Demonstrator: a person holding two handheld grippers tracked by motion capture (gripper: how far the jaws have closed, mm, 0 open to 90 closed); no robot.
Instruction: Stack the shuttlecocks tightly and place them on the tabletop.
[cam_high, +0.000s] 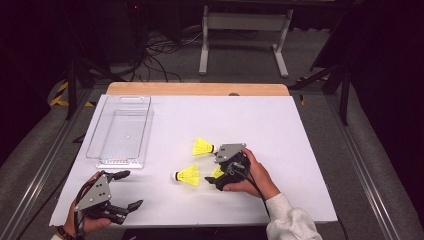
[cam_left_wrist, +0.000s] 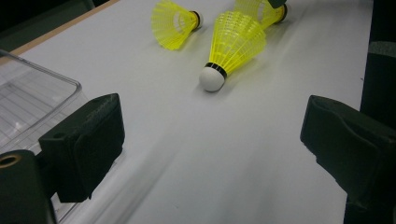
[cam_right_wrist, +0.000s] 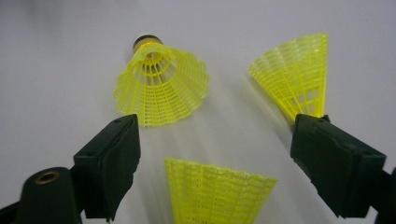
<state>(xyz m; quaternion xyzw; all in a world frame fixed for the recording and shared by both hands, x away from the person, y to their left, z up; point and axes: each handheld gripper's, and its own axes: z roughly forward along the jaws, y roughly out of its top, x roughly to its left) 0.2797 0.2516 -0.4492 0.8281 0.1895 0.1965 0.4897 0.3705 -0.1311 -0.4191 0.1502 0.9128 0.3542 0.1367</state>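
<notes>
1. White tabletop (cam_high: 280, 125) carries three yellow shuttlecocks near its middle and a clear plastic tray (cam_high: 102, 122) at the far left.
2. Your right gripper (cam_right_wrist: 212, 154) stands released over the nearest shuttlecock (cam_right_wrist: 219, 193), its skirt between the jaws, probably untouched; you are lining up a pick.
3. Next, lower and close on that skirt gently.
4. Your left gripper (cam_left_wrist: 210, 154) waits open, empty, beside the tray; its view shows the white-capped shuttlecock (cam_left_wrist: 231, 46).
</notes>
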